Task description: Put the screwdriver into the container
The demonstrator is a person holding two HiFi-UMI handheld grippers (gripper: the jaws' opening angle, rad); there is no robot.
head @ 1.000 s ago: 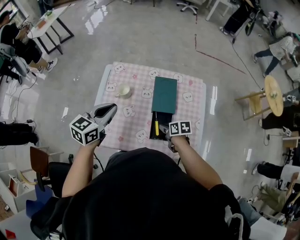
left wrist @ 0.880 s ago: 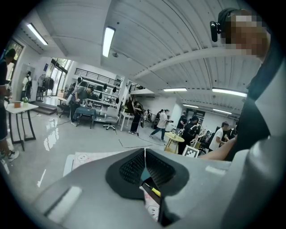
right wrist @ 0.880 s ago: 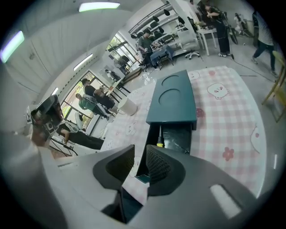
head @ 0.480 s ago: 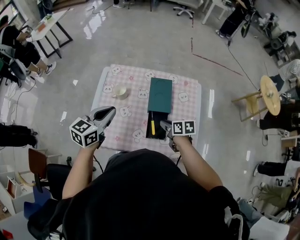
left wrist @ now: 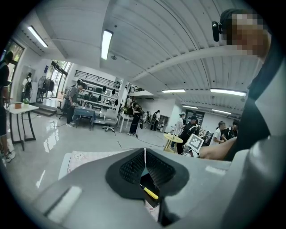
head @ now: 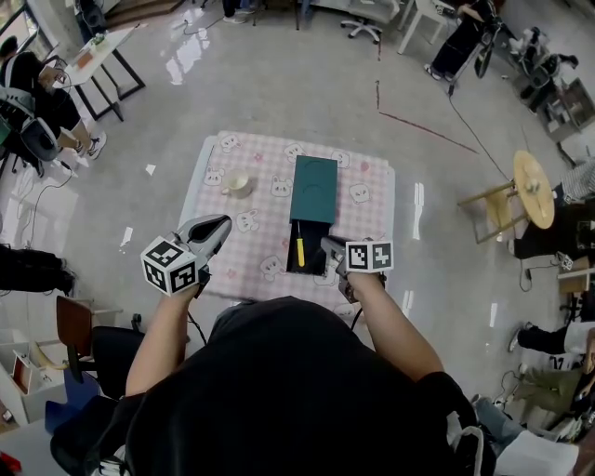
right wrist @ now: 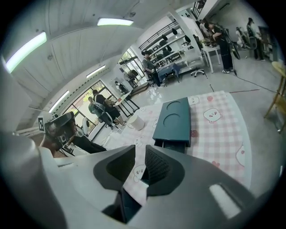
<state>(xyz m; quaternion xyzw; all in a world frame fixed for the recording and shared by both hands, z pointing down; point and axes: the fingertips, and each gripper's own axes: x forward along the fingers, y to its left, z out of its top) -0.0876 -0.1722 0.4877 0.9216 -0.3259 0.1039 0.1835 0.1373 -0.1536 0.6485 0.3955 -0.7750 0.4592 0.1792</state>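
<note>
screwdriver (head: 299,251) lying in open near end of container (head: 314,189) | left gripper (head: 224,223) jaws together, empty | right gripper (head: 326,244) jaws slightly apart, empty

room: open hall | floor (head: 279,84): glossy grey, red line (head: 428,125) on it | desk (head: 367,223): pink checked bear-print cloth | round wooden side table (head: 533,189) right, white table (head: 93,51) far left, office chair (head: 358,23) top | ceiling: white ribbed, strip lights (left wrist: 106,44) on
</note>
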